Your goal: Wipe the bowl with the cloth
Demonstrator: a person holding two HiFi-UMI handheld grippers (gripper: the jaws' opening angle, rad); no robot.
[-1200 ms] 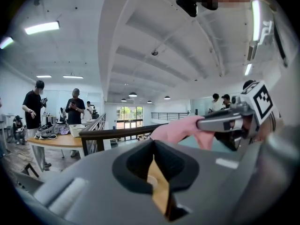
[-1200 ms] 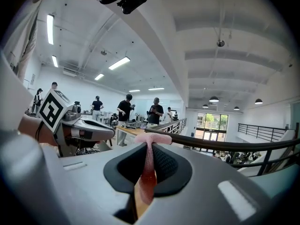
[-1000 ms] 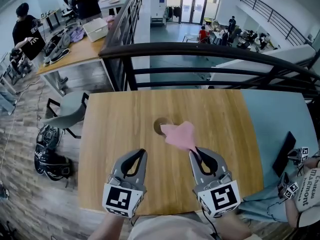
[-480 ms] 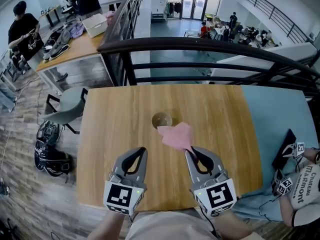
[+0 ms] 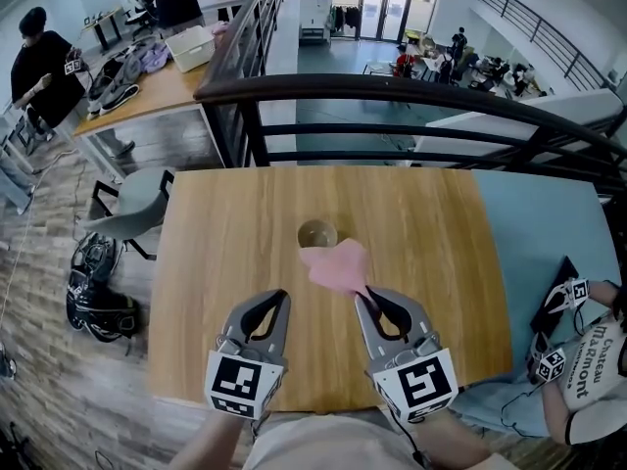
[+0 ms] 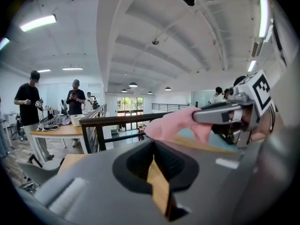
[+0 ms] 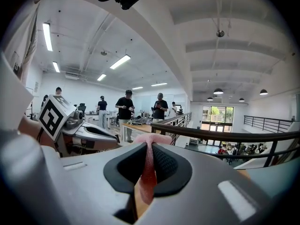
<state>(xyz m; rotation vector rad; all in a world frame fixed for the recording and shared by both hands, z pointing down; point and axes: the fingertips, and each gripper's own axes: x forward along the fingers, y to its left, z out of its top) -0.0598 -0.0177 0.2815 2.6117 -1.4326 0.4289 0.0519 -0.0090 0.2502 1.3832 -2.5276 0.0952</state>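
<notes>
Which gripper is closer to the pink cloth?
Right. The right gripper is pinching the cloth by its near corner; the left gripper is shut and empty, off to the cloth's left, not touching it.

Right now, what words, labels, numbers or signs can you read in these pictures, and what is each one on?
"Marmont": on a person's white shirt, lower right in the head view; the word above looks like "Chateau" but is partly cut off.
Marker squares: black-and-white patterns only, no letters.
Anything in the background: too small to read.
</notes>
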